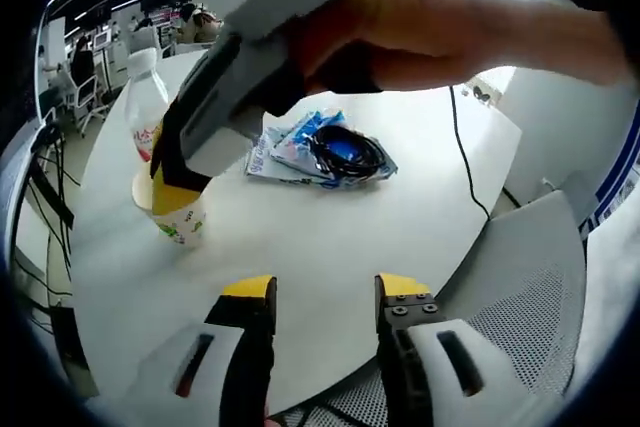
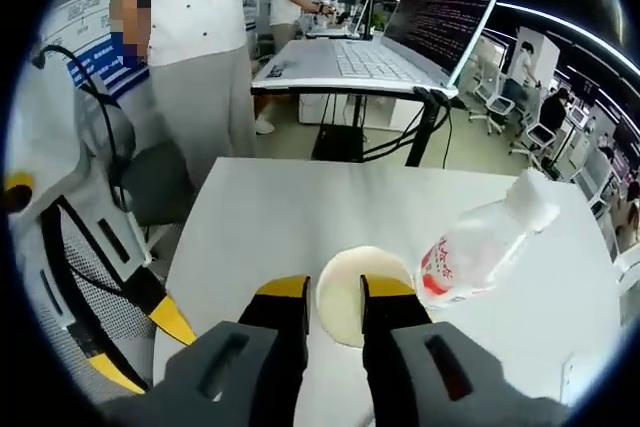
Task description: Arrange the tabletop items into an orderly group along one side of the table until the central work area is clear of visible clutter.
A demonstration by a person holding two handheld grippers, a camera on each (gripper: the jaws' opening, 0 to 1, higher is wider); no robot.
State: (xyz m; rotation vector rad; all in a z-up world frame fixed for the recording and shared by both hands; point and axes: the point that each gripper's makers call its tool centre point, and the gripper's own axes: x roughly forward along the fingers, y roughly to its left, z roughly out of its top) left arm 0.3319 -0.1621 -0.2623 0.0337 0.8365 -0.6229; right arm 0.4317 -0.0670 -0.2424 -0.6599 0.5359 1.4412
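The right gripper [image 2: 332, 309] is pinching the cup [image 2: 358, 295] rim beside the bottle [image 2: 480, 247]; the left gripper [image 1: 325, 292] is open. Lift slowly, keeping it level.

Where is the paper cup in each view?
Left gripper view: the cup stands at left on the white table, with the right gripper reaching down over it.
Right gripper view: the cup sits low centre, its rim between the right gripper's tips.
Shared landmark: the bottle right beside the cup.
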